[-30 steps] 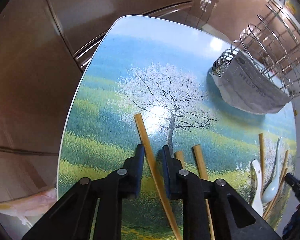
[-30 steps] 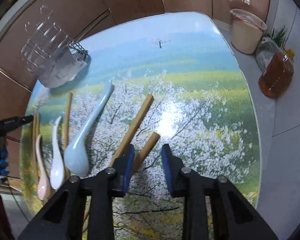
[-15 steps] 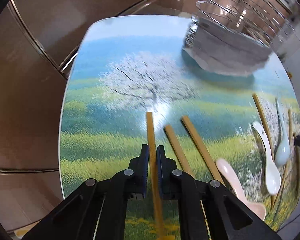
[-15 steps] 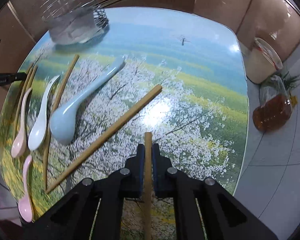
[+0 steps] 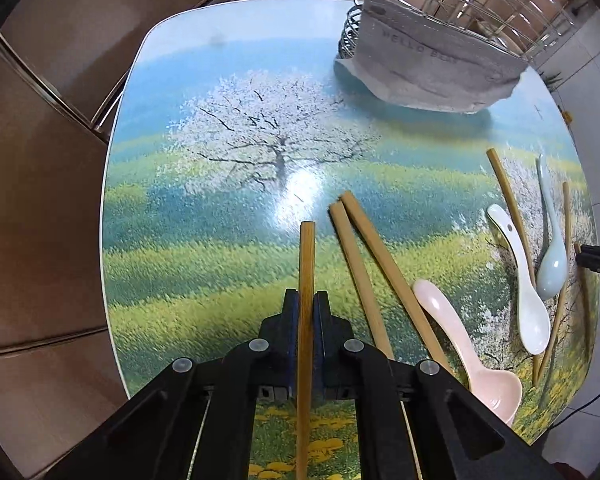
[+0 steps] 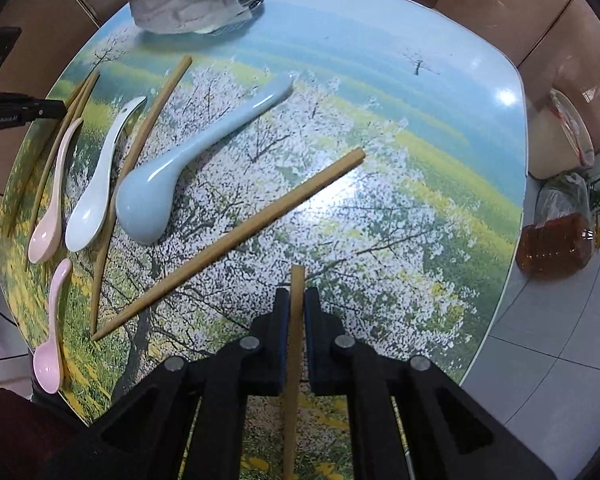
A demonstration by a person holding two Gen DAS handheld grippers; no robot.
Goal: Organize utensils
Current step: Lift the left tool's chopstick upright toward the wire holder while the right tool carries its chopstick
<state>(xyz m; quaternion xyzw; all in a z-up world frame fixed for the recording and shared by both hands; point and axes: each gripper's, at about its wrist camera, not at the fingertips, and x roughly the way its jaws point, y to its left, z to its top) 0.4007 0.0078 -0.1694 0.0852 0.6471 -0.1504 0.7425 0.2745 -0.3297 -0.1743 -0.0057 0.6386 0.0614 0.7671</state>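
My left gripper [image 5: 306,300] is shut on a bamboo chopstick [image 5: 306,256] and holds it above the painted table. My right gripper [image 6: 296,298] is shut on another bamboo chopstick [image 6: 297,280], also lifted. Two more chopsticks [image 5: 364,264] lie beside the left gripper, next to a pink spoon [image 5: 472,356]. A long chopstick [image 6: 236,240], a light blue spoon [image 6: 180,168], a white spoon [image 6: 100,192] and two pink spoons [image 6: 54,204] lie left of the right gripper. A wire utensil rack [image 5: 480,4] with a grey cloth [image 5: 432,68] over it stands at the table's far edge.
The table [image 5: 204,240] has a glossy landscape print and rounded edges. More thin chopsticks [image 6: 66,128] lie at its left edge in the right wrist view. A bottle of amber liquid [image 6: 556,244] and a lidded bucket [image 6: 560,136] stand on the floor to the right.
Both grippers were open around chopsticks lying on the table a second ago. Both have shut on their chopsticks and lifted them, and the views have risen and swung towards the rack.
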